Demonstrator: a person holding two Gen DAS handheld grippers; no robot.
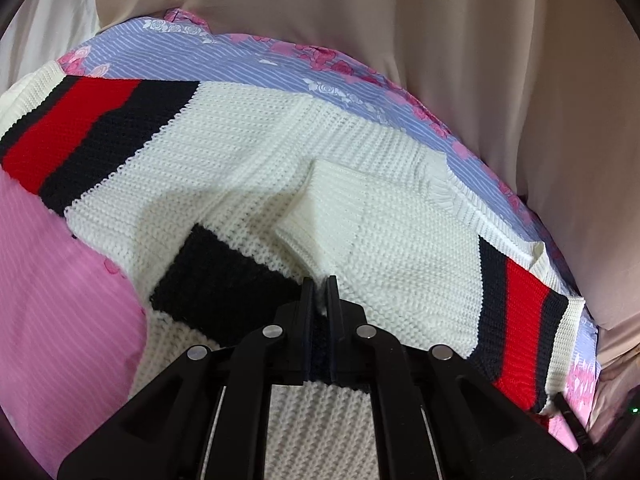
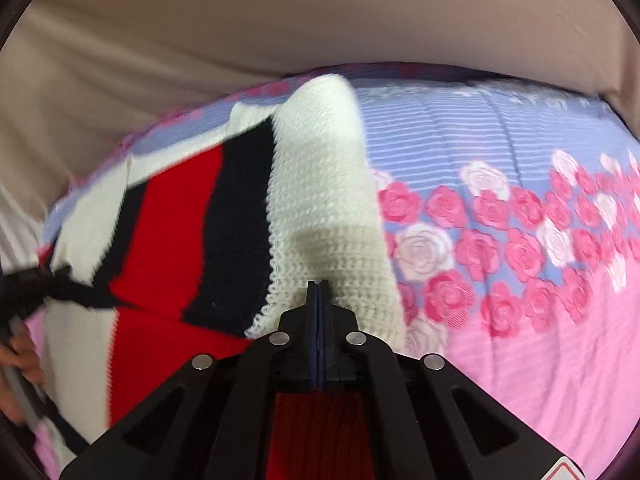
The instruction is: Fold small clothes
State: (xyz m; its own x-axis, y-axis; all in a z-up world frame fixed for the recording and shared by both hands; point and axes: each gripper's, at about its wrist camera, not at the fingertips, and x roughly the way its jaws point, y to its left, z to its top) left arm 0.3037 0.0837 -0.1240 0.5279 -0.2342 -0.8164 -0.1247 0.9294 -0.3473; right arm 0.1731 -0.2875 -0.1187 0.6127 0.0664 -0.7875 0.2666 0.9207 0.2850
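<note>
Lying across a bed [image 1: 248, 52] with a lilac-striped, rose-printed cover is the sweater [image 1: 248, 152], a cream knit with black and red bands. In the left wrist view it is filling the middle of the picture, one banded part reaching toward 10 o'clock and another toward 4 o'clock, with a folded cream flap sitting near the centre. The left tool [image 1: 320, 284] is coming in from 6 o'clock with its jaws drawn almost together, and a thin bit of knit is showing pinched between them, beside a black band at about 8 o'clock. Pink cover is showing at 9 o'clock, and a beige curtain [image 1: 460, 40] is hanging behind the bed from 11 to 3 o'clock.

In the right wrist view the right tool [image 2: 319, 286] is also entering from 6 o'clock, jaws pressed fully closed, gripping the sweater's edge where the cream knit is meeting the black band; red knit is showing beneath its frame. Cloth is rising from the tips toward 12 o'clock, blurred. At 9 o'clock a black part is crossing the sweater, too blurred to tell what it is, and a hand [image 2: 22, 360] is showing at 8 o'clock. Roses are covering the bed from 2 to 4 o'clock, clear of the sweater.
</note>
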